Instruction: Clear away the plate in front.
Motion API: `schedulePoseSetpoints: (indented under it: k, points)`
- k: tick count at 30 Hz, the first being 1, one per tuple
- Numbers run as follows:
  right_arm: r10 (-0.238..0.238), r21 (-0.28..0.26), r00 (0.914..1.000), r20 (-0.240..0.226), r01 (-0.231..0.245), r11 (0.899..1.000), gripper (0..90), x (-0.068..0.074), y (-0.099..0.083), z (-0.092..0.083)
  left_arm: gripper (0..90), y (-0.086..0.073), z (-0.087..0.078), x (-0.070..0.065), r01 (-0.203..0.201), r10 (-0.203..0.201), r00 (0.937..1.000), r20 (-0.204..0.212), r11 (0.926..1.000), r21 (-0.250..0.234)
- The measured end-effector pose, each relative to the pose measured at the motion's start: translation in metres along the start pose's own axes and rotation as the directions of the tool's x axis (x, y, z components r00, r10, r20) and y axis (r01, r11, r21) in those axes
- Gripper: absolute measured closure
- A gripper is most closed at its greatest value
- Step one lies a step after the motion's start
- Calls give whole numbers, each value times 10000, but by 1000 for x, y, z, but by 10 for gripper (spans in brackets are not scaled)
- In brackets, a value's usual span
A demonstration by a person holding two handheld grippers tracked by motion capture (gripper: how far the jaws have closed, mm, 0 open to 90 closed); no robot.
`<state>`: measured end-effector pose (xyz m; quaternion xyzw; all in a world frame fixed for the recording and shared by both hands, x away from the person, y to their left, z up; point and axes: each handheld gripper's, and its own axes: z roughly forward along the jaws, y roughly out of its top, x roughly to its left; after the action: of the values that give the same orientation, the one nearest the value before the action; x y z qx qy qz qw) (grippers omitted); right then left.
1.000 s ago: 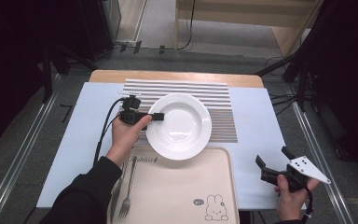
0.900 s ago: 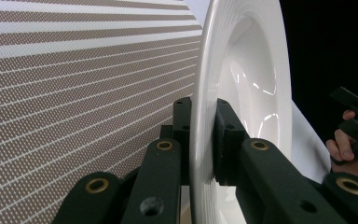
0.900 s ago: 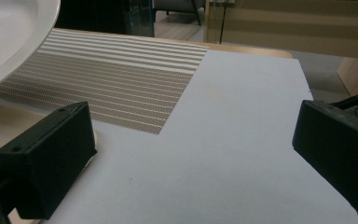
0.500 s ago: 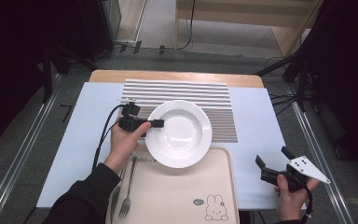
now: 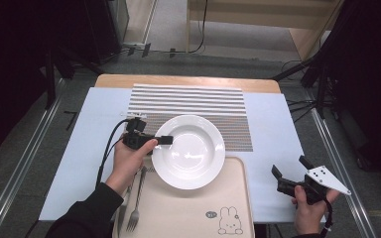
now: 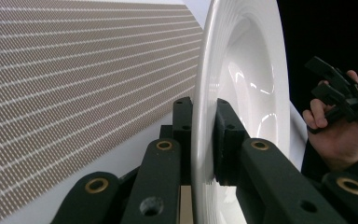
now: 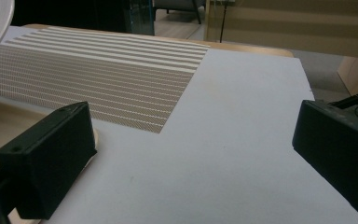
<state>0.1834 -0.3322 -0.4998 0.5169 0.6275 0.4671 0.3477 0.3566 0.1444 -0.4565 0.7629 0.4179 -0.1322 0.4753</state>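
White table cover [image 5: 273, 124] under everything: left gripper [image 5: 162, 140] pinches the plate [image 5: 191, 151] by its near rim, likely to carry it level onto the tray [image 5: 188, 213] just below; right gripper [image 5: 290, 174] idles wide, well off to the side.

The wooden table [image 5: 188, 82] bears a white sheet [image 5: 89, 144] (striped mat [image 5: 188, 101], beige tray [image 5: 188, 213] on it).

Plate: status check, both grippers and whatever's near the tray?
Left gripper shut on plate rim. Right gripper open, holding nothing, at table's right edge. Plate overlaps tray far edge. Fork lies on tray's left side, beside the plate.
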Motion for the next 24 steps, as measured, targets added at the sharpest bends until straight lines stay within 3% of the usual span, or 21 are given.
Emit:
schedulePoseSetpoints:
  k: [7,24]
  points:
    - [12,17,10000,4,-12,10000,0,1,0,0,818,-13,0,-3,-13,13,10000,1,9997,247]
    - [10,16,10000,22,-10,10000,0,1,0,0,813,-43,1,-13,-40,3,9988,496,9973,736]
